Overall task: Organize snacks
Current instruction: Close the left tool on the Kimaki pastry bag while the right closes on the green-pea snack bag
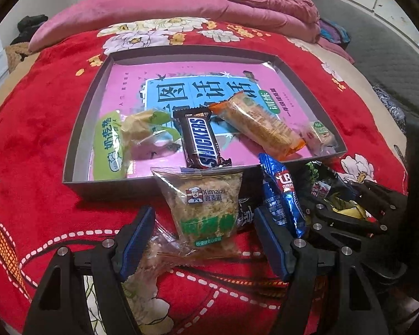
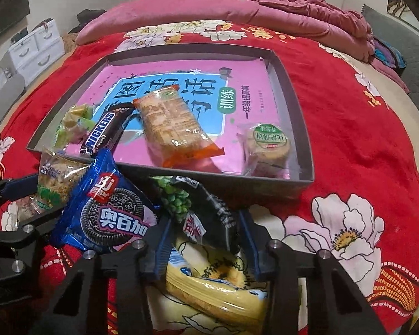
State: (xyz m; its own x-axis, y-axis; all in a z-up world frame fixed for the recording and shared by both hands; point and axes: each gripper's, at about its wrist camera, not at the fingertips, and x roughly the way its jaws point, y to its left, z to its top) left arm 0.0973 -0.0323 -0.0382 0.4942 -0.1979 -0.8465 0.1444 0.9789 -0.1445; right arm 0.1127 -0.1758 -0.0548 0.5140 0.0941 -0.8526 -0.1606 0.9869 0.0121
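The right gripper (image 2: 202,247) has its jaws closed on the black pea packet (image 2: 209,209), low in the middle of the right wrist view, the blue pads pressing its two sides. The packet stands just in front of the near wall of the grey box (image 2: 301,128), on the red bedspread (image 2: 349,139), with a yellow cake packet (image 2: 218,287) lying under it. It looks light and crinkly, its film likely slippery, so a hold across the puffed middle seems safer than one on the thin sealed edge; a hard squeeze may crush the peas.

The left gripper (image 1: 204,240) stands open, its jaws on either side of the clear floss-cake packet (image 1: 204,203) at the lower middle of the left wrist view, not pressing it. That one looks soft and easily squashed. A blue cookie packet (image 2: 109,217) leans beside it.

Inside the box already lie a Snickers bar (image 1: 202,142), a long orange cracker packet (image 1: 257,125) and a few smaller snacks.
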